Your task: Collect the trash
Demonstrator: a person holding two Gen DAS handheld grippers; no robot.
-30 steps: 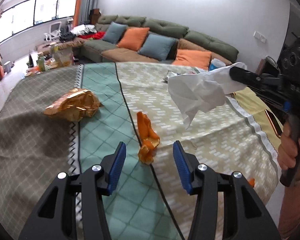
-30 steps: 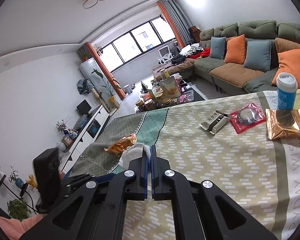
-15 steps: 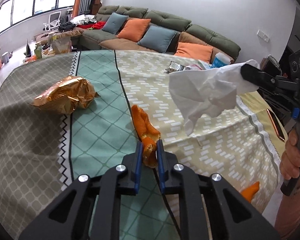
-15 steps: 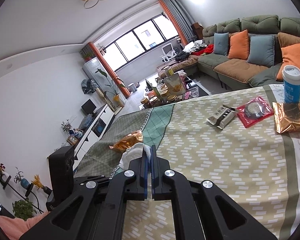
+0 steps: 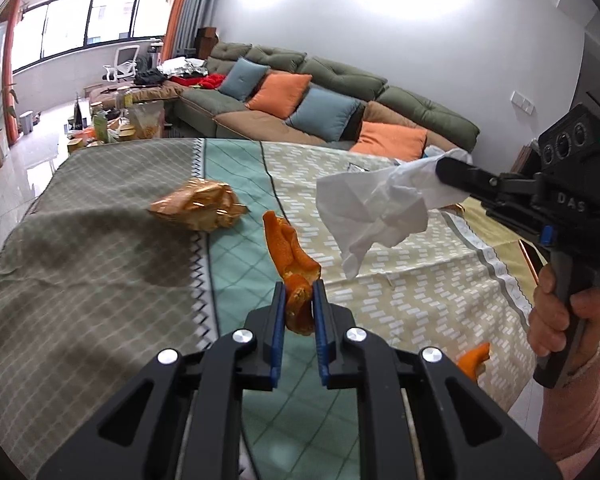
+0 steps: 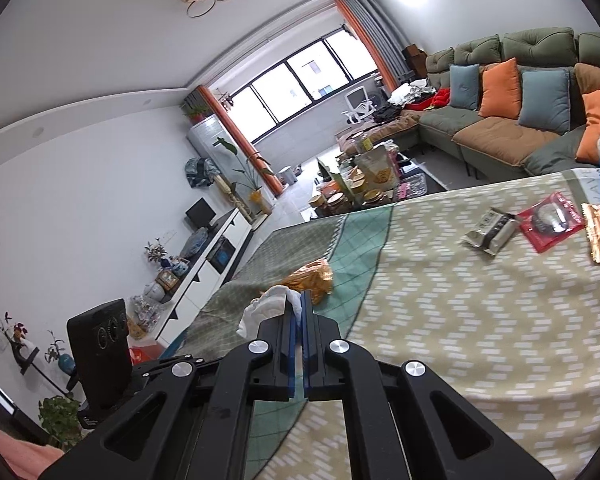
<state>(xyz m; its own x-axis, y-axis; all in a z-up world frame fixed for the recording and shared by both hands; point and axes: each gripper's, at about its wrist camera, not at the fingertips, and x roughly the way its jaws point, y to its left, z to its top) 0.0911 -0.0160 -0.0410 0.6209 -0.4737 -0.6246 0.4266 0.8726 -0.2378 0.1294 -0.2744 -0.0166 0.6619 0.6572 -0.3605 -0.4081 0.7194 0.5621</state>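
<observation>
Orange peel (image 5: 293, 264) lifted off the bench (image 5: 100, 280) since 0.5 s ago, pinched in left claw (image 5: 298, 302), right claw (image 6: 298, 312) clamped on white tissue (image 5: 380, 212), gold wrapper (image 5: 198, 206) lying beyond

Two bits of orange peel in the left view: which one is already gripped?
The larger orange peel, pinched upright in the left gripper. The smaller peel scrap lies loose on the tablecloth near the table's right edge.

Both grippers were matte black with blue pads (image 5: 278, 320) and round silver screws; the right gripper (image 5: 446, 170) carried a boxy black housing lettered "DAS", with a green light, and a bare-skinned hand (image 5: 560, 312) in a pink sleeve
</observation>
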